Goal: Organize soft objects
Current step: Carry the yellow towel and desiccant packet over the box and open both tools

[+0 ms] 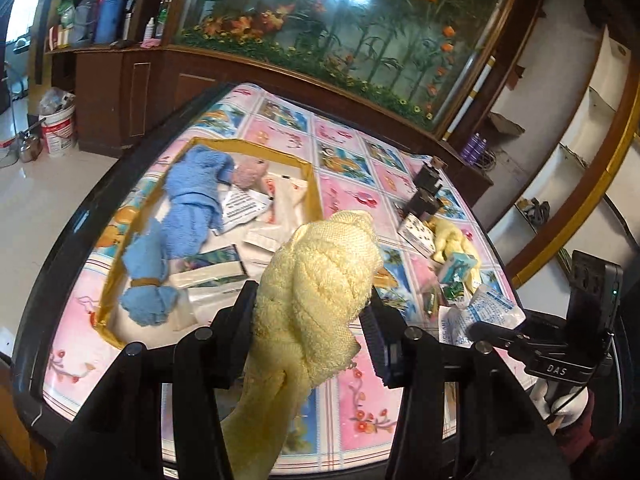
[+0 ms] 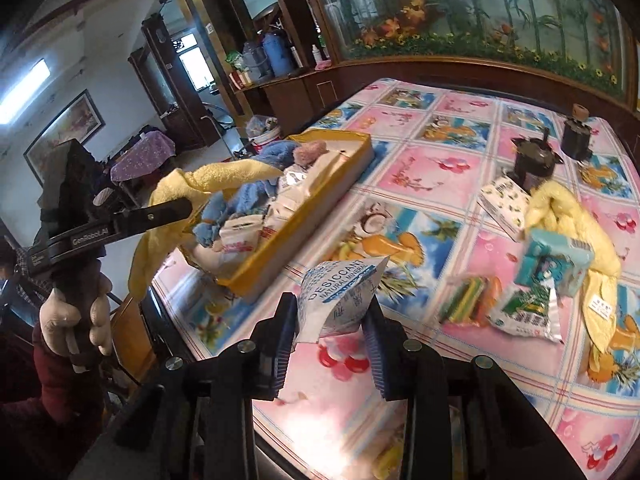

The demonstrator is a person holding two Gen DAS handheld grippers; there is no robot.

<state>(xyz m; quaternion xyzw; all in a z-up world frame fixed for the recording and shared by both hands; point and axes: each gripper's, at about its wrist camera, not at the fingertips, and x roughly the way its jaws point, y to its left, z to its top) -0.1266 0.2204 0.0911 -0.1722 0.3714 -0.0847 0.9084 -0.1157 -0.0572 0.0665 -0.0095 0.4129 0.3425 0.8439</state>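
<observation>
Left gripper is clamping my yellow towel beside the tray; right gripper is pinching a desiccant packet, snack packets crowding nearby.

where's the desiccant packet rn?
The desiccant packet is clamped in the right gripper, above the table's near edge, just right of the yellow tray in the right wrist view.
</observation>
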